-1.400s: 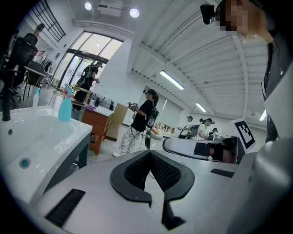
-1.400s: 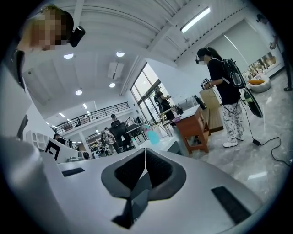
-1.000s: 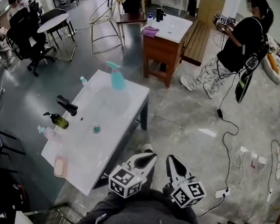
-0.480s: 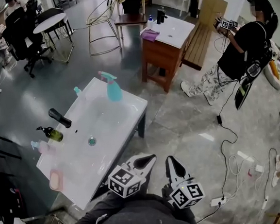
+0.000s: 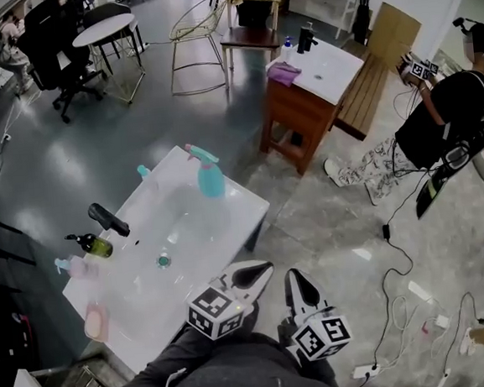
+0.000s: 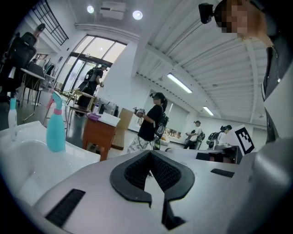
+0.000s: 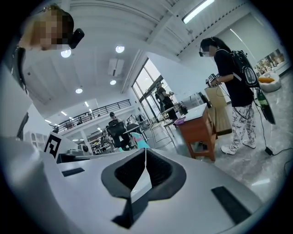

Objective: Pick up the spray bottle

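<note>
The teal spray bottle (image 5: pixel 209 173) with a pink trigger stands upright at the far right corner of the white sink top (image 5: pixel 234 199). In the left gripper view the spray bottle (image 6: pixel 56 128) rises at the left, well ahead of the jaws. In the right gripper view only a sliver of the spray bottle (image 7: pixel 139 141) peeks over the jaws. My left gripper (image 5: pixel 253 272) and right gripper (image 5: pixel 293 278) are side by side just off the sink's near right edge, both shut and empty, clear of the bottle.
On the sink's left side are a black faucet (image 5: pixel 108 219), a dark pump bottle (image 5: pixel 91 244), a pink bottle (image 5: pixel 73 266) and a pink soap (image 5: pixel 96 321). A wooden vanity (image 5: pixel 309 98) stands beyond. A person (image 5: pixel 450 120) is at the right, with cables (image 5: pixel 403 301) on the floor.
The sink and spray bottle have drawn nearer to both grippers as I moved forward. Both grippers stay shut and side by side.
</note>
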`<state>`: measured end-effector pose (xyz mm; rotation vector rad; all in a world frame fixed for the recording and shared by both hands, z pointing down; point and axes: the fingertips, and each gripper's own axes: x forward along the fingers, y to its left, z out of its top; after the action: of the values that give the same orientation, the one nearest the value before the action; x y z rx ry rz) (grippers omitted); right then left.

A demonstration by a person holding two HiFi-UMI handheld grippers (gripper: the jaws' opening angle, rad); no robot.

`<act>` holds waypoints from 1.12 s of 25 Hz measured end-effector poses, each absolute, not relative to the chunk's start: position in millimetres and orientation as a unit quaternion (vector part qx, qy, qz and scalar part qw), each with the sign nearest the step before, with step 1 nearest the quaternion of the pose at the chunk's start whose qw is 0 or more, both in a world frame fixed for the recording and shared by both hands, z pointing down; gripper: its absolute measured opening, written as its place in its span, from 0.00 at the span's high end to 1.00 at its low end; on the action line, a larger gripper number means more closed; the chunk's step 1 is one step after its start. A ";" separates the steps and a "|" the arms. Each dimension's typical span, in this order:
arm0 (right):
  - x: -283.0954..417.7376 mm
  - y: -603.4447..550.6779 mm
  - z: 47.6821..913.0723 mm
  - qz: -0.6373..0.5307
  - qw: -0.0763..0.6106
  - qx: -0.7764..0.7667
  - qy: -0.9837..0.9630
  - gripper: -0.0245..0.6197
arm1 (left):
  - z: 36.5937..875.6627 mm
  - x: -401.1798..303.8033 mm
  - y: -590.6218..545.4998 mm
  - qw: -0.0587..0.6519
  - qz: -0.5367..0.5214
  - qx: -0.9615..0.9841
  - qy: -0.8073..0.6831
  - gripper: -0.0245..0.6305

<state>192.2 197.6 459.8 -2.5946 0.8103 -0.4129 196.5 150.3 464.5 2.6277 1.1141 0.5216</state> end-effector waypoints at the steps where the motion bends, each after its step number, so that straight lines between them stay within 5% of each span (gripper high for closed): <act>1: 199.1 194.8 458.8 -0.148 0.192 -0.924 0.294 0.94 | 463.1 203.2 147.1 0.119 0.177 0.901 0.377 0.95; 28: 349.7 88.9 453.4 -0.172 0.135 -0.873 0.436 0.94 | 470.8 322.1 37.8 0.167 0.136 0.952 0.217 0.95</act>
<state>349.7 88.9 453.4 -2.5288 1.2646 -0.4978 322.1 37.8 470.8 2.7089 0.6179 0.3864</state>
